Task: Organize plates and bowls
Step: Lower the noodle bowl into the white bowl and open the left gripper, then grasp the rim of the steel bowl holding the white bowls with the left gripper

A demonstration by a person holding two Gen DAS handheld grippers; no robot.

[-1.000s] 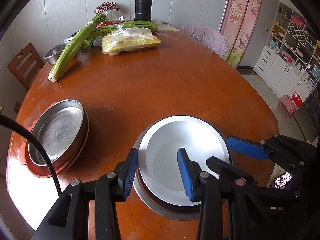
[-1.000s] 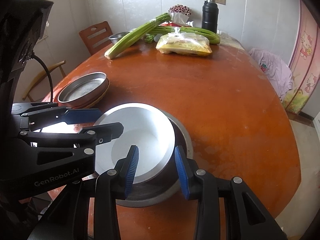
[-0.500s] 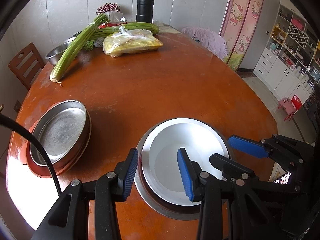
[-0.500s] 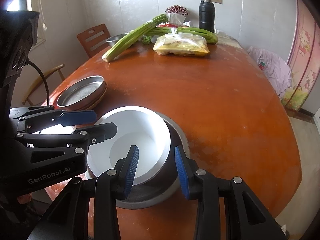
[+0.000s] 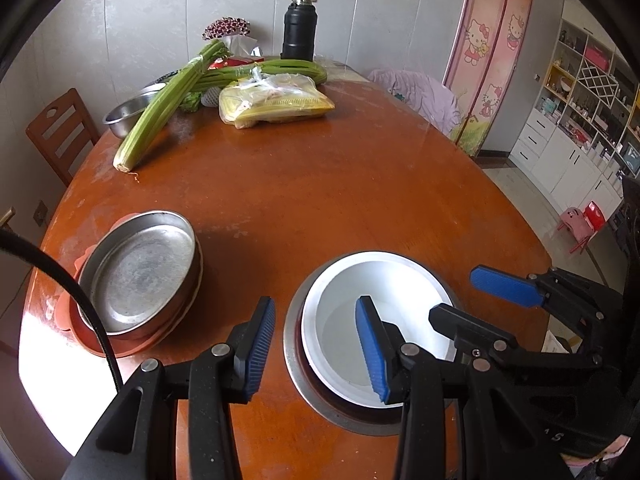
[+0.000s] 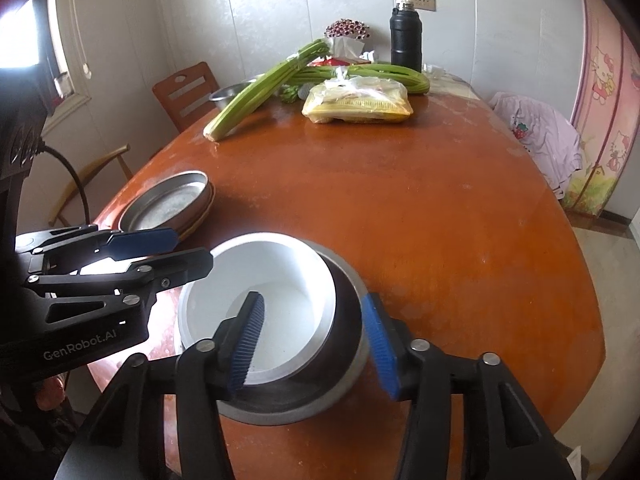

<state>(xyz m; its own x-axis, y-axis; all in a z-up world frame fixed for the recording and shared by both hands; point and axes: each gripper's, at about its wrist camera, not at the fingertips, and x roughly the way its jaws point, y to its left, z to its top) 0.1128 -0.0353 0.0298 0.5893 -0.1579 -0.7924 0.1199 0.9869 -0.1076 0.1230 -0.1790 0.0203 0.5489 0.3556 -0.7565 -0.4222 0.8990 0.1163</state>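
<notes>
A white bowl [image 5: 384, 320] sits nested inside a larger metal bowl [image 5: 340, 412] on the brown table, near the front edge; both also show in the right wrist view, the white bowl [image 6: 276, 300] inside the metal bowl [image 6: 320, 392]. My left gripper [image 5: 316, 348] is open, its jaws either side of the bowls' left rim. My right gripper [image 6: 312, 344] is open, its jaws either side of the bowls' right rim. A stack of a metal plate [image 5: 140, 276] on an orange plate [image 5: 80, 340] lies to the left.
At the far end of the table [image 5: 340, 184] lie celery stalks [image 5: 164, 108], a bagged yellow package [image 5: 276, 104], a small steel bowl [image 5: 124, 114] and a black flask [image 5: 299, 28]. A wooden chair [image 5: 60, 132] stands at the left.
Both grippers have pulled back and up a little from the nested bowls. The right gripper's jaws have opened wider. The bowls have stayed in place.
</notes>
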